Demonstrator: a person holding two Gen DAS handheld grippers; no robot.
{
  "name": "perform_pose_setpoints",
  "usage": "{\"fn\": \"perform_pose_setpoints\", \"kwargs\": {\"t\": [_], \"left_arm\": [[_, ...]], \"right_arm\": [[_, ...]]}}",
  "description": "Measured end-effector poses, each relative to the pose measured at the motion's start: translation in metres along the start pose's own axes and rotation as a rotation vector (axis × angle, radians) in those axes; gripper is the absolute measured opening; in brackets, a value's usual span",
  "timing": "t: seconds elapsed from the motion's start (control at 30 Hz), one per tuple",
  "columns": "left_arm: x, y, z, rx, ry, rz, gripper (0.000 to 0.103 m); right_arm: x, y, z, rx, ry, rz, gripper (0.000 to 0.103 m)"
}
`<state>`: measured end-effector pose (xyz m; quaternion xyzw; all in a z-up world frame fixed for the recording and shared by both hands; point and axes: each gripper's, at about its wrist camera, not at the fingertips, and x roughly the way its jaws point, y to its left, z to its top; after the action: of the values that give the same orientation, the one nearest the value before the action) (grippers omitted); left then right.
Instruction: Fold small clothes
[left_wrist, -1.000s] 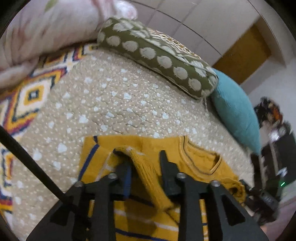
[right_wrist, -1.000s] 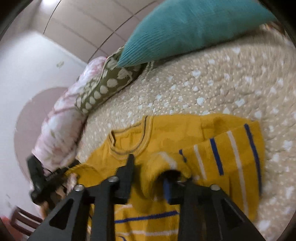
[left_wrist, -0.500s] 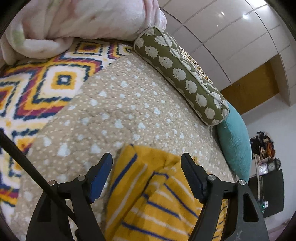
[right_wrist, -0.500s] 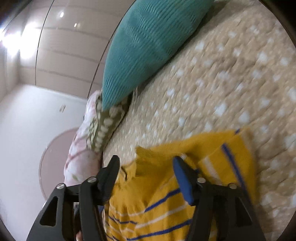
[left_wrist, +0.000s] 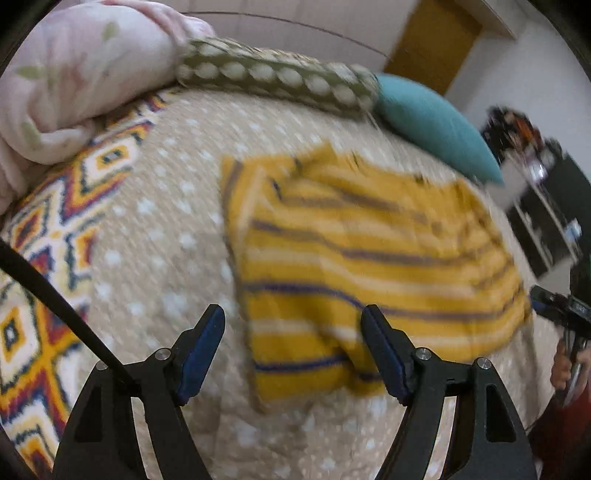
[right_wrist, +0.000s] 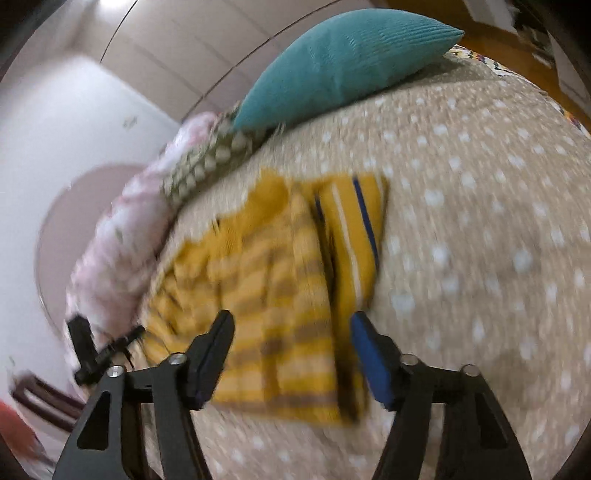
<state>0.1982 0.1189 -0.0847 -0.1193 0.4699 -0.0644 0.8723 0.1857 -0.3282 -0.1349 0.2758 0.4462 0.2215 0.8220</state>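
Note:
A small yellow sweater with blue and white stripes (left_wrist: 369, 251) lies folded on the beige dotted bedspread (left_wrist: 166, 221). It also shows in the right wrist view (right_wrist: 280, 280), with one striped part (right_wrist: 354, 229) lying beside the main fold. My left gripper (left_wrist: 293, 328) is open and empty, raised above the sweater's near left edge. My right gripper (right_wrist: 291, 332) is open and empty, raised above the sweater's near edge. Both views are blurred by motion.
A green dotted bolster (left_wrist: 277, 81), a teal cushion (left_wrist: 432, 122) and a pink floral quilt (left_wrist: 74, 74) line the head of the bed. A patterned blanket (left_wrist: 55, 240) lies at the left. The other gripper (left_wrist: 561, 314) shows at the right edge.
Both grippers have let go of the sweater, opened wide and pulled back and up. The sweater now lies folded over on the bed.

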Motion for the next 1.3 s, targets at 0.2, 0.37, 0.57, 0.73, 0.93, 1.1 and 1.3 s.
{"fn": "perform_pose_setpoints", "kwargs": {"t": [0.2,0.37,0.57,0.73,0.93,1.1,1.3], "left_arm": [[0.008,-0.001,0.005,0.008,0.077,0.094,0.02],[-0.021,0.005,0.013,0.044,0.013,0.242,0.022],[-0.056,0.012,-0.004,0.016,-0.067,0.299,0.035],[-0.066,-0.003,-0.01,-0.102,-0.183,0.255,0.069],[-0.034,-0.026,-0.009,-0.108,-0.202,0.206,0.07],[-0.043,-0.022,-0.023,-0.057,-0.263,0.236,0.071],[-0.068,0.018,-0.024,-0.175,-0.302,0.206,0.073]], "right_arm": [[0.024,-0.004,-0.028,-0.027,0.064,-0.069,0.008],[0.009,-0.021,-0.025,0.007,0.034,-0.137,0.011],[-0.028,-0.016,-0.023,0.024,-0.066,-0.185,0.025],[-0.033,0.023,-0.002,-0.094,-0.139,-0.239,0.025],[0.056,0.082,0.044,-0.204,-0.031,-0.22,0.025],[0.144,0.086,0.089,-0.262,0.062,-0.438,0.025],[0.157,0.125,0.112,-0.344,0.009,-0.566,0.026]]}}
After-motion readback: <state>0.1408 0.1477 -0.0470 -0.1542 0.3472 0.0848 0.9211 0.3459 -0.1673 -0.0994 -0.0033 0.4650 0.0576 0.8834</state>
